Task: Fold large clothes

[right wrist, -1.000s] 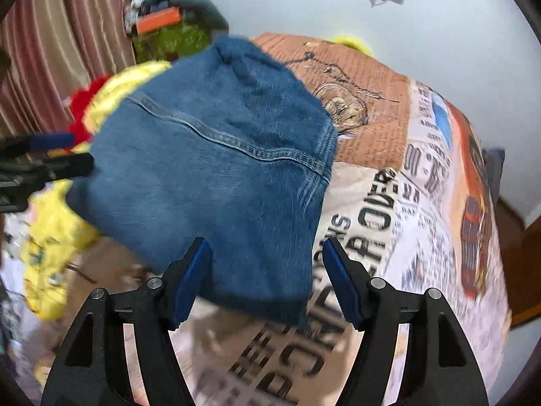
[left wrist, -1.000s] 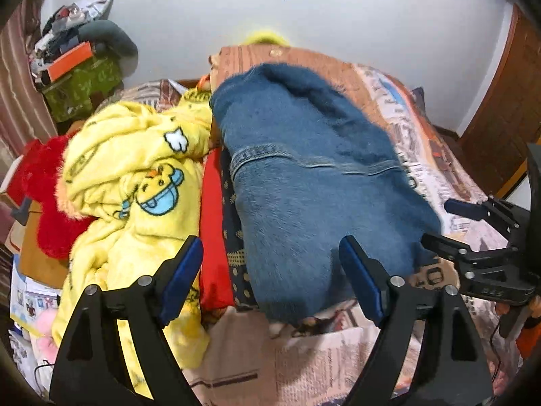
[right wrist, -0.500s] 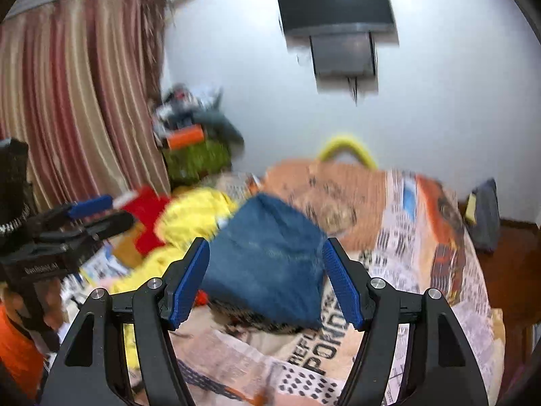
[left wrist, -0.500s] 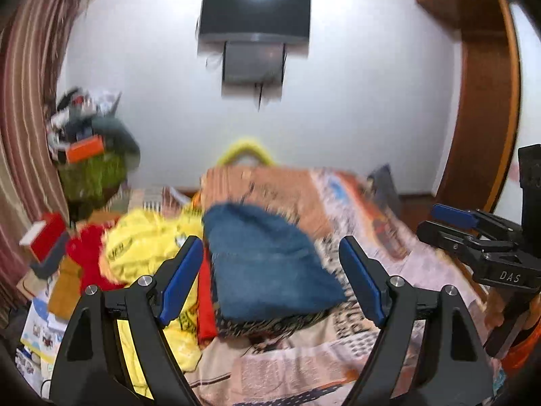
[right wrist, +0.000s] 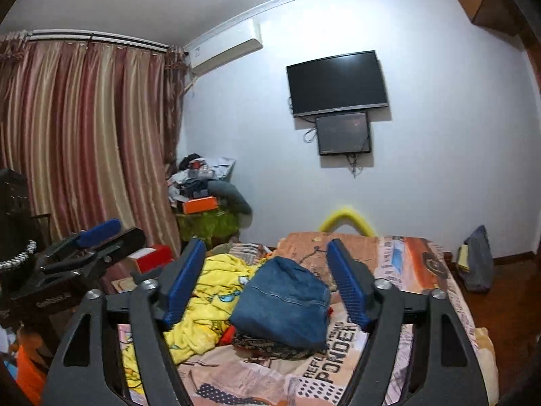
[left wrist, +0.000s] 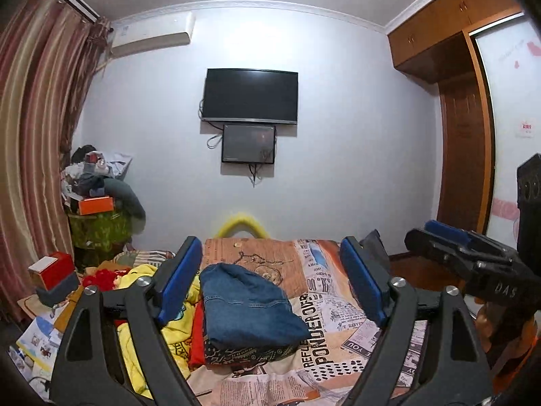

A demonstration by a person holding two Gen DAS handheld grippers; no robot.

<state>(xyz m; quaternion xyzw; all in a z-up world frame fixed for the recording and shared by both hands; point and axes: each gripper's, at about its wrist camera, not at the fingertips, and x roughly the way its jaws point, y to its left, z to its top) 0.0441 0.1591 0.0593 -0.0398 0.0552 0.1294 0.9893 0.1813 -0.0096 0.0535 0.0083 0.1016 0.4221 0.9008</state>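
Note:
A folded blue denim garment (left wrist: 248,308) lies on top of a small stack of folded clothes on the bed (left wrist: 338,308); it also shows in the right wrist view (right wrist: 284,304). A crumpled yellow cartoon-print garment (right wrist: 209,301) lies to its left, seen too in the left wrist view (left wrist: 175,335). My left gripper (left wrist: 270,284) is open and empty, held well back from the bed. My right gripper (right wrist: 267,284) is open and empty too. Each gripper shows from the side in the other's view, the right one (left wrist: 453,247) and the left one (right wrist: 98,237).
The bed has a newspaper-print cover (right wrist: 399,345). A cluttered side table (left wrist: 98,220) stands at the back left by striped curtains (right wrist: 84,142). A TV (left wrist: 250,96) hangs on the far wall. A wooden wardrobe (left wrist: 463,155) is at the right. Boxes and papers (left wrist: 50,277) lie left of the bed.
Both grippers have pulled back and tilted up from close over the denim garment. The garment stays on the stack, now small and far, and the whole room shows.

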